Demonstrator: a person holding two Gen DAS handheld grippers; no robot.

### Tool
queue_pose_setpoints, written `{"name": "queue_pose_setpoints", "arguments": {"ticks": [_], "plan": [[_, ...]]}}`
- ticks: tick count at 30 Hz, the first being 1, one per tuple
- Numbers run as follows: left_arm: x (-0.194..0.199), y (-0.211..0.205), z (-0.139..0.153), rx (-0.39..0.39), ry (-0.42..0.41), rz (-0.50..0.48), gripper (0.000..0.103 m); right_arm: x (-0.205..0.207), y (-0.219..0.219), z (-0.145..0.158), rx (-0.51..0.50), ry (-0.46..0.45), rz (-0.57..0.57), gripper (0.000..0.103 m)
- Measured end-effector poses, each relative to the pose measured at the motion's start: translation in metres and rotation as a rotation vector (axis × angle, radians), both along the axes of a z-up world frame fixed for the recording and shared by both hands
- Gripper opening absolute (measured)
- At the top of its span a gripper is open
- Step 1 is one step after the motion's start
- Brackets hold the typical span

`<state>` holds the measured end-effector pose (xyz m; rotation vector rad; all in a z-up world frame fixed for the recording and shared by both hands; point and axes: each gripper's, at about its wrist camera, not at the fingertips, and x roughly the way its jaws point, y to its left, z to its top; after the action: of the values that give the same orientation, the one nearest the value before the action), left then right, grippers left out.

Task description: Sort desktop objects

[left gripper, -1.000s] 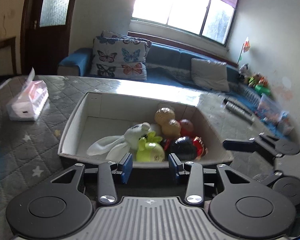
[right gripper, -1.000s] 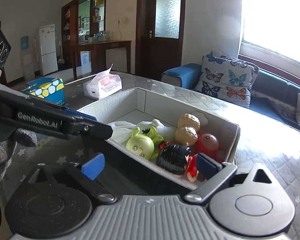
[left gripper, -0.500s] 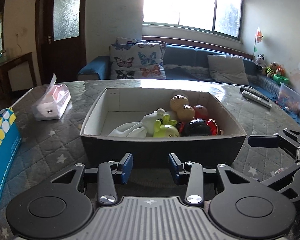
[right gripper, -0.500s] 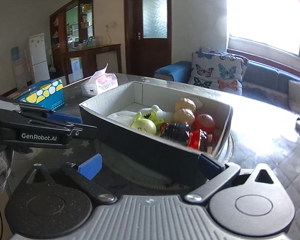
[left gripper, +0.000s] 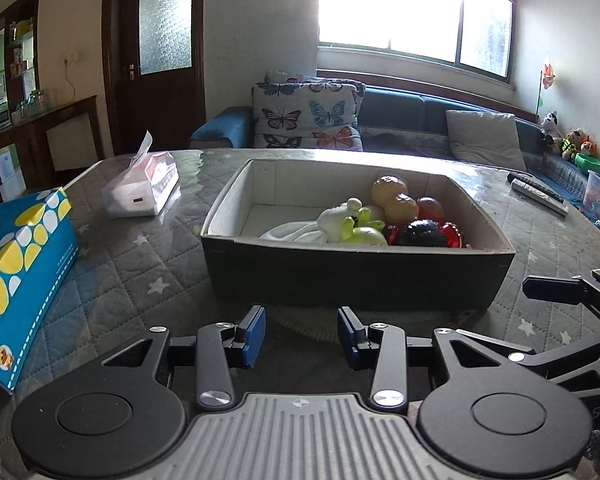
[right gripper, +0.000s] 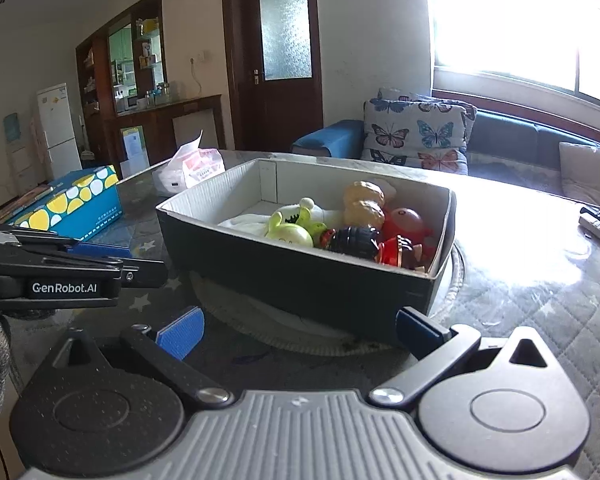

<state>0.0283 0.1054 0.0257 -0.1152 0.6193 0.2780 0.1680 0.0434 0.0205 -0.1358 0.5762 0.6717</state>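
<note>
A dark open box (left gripper: pixel 356 280) (right gripper: pixel 300 276) stands on the quilted table. Inside lie several toys: a white plush (left gripper: pixel 300 234), a green figure (left gripper: pixel 360 230) (right gripper: pixel 290 228), two tan round toys (left gripper: pixel 394 198) (right gripper: pixel 364 202), a black spiky ball (left gripper: pixel 424 234) (right gripper: pixel 354 240) and red figures (right gripper: pixel 404 224). My left gripper (left gripper: pixel 301 334) is open and empty, just short of the box's near wall. My right gripper (right gripper: pixel 300 326) is wide open and empty, near the box's front corner.
A blue and yellow carton (left gripper: pixel 16 264) (right gripper: pixel 74 204) lies at the left. A tissue pack (left gripper: pixel 142 188) (right gripper: pixel 192 170) sits behind it. Remote controls (left gripper: pixel 538 194) lie at the table's far right. A sofa with cushions (left gripper: pixel 308 114) runs behind the table.
Both grippers have pulled back and down from the box, so its dark outer wall now faces them. The toys stay in the box. Both stay open.
</note>
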Motion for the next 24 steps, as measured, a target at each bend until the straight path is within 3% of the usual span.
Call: {"name": "queue_pose_setpoints", "arguments": {"ticks": [24], "plan": [[-0.002,0.001,-0.015,0.021,0.048,0.062,0.042,-0.006,0.016,-0.008,-0.065,0.042,-0.061,0.103]]}}
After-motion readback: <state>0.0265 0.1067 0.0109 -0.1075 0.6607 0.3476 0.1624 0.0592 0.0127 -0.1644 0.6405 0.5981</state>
